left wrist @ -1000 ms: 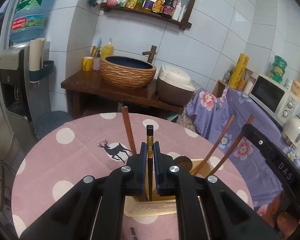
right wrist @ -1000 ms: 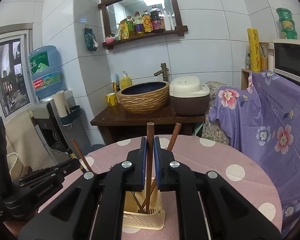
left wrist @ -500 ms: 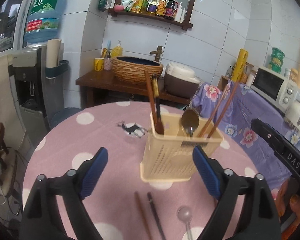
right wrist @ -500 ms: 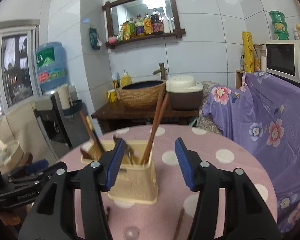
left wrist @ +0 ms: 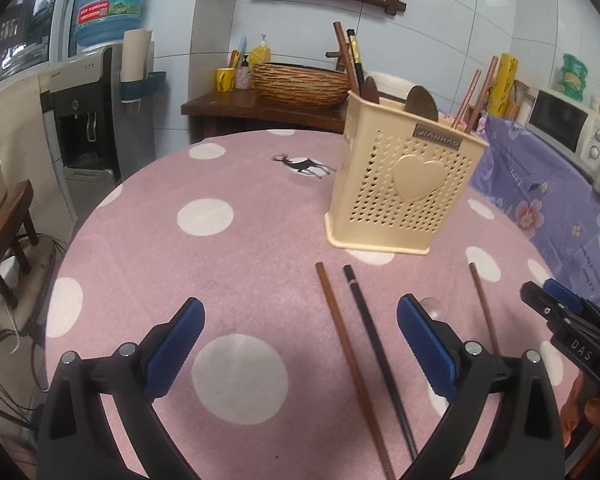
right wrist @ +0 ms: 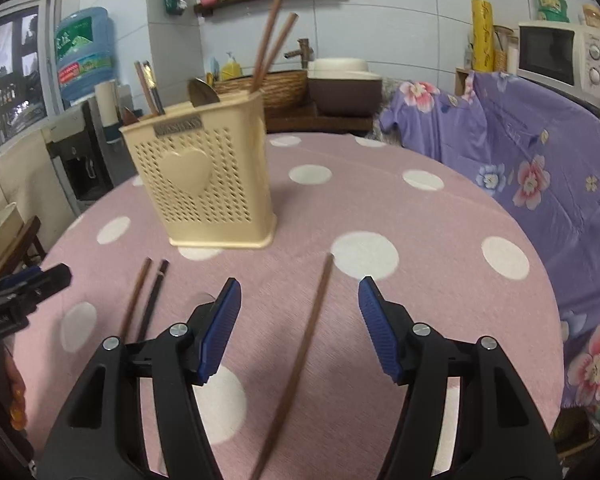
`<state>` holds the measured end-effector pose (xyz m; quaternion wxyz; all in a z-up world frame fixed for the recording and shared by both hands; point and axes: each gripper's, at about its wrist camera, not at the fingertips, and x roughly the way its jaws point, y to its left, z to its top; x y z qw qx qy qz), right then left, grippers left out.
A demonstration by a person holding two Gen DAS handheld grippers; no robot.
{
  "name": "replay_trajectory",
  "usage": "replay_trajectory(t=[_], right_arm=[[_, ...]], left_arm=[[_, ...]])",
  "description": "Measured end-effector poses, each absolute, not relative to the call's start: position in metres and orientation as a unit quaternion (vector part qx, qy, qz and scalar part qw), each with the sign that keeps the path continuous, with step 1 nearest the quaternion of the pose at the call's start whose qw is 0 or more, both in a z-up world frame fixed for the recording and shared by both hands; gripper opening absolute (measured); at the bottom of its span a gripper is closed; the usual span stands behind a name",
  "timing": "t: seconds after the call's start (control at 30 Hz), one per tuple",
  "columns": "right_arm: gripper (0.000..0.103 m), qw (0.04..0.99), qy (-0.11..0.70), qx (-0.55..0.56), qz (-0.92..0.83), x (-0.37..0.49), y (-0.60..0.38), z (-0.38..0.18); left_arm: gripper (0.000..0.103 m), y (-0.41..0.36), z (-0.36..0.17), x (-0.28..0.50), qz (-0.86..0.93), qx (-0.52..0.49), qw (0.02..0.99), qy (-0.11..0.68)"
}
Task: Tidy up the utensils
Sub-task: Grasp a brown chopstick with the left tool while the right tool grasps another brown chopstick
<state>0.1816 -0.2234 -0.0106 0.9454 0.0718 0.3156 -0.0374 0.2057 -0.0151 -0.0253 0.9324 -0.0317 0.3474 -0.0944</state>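
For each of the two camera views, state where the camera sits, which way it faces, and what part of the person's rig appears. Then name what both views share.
Left wrist: rides the left gripper, looking forward over the pink table at the utensil holder; own open fingers show, and the right gripper.
Right wrist: rides the right gripper, facing the holder from its right; own open fingers show, left gripper at left edge.
Shared: holder, a brown and a black chopstick, a lone brown chopstick.
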Motion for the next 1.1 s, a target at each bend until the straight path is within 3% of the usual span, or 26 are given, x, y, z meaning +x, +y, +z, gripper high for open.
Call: replay_trajectory(t=[0.37,0.53,0.8,0.87,0.97,1.1], right_arm=[[0.062,0.918,0.377,0.095,-0.071,0.194,-0.248,-0.031],[0.061,0.910,0.396,0.101,-0.072,0.206,-0.246,-0.036],[0.048,0.892,0.432,0.111,-0.069,0.236,-0.239,-0.048],[0.036,0.889,0.441,0.097,-0.077,0.244,-0.235,-0.051],[0.025,0.882,0.455,0.095,-0.083,0.255,-0.231,-0.055],[0.022,0.884,0.449,0.094,-0.093,0.262,-0.230,-0.058]], left_arm=[[0.094,-0.019,-0.043,0.219,-0.098,-0.015,0.913,0.395],[0.084,-0.035,-0.050,0.226,-0.096,0.009,0.905,0.414],[0.069,-0.038,-0.060,0.228,-0.096,0.003,0.897,0.432],[0.065,-0.039,-0.061,0.229,-0.093,0.004,0.896,0.434],[0.059,-0.039,-0.062,0.231,-0.097,-0.006,0.892,0.441],[0.058,-0.044,-0.064,0.234,-0.096,-0.001,0.890,0.445]])
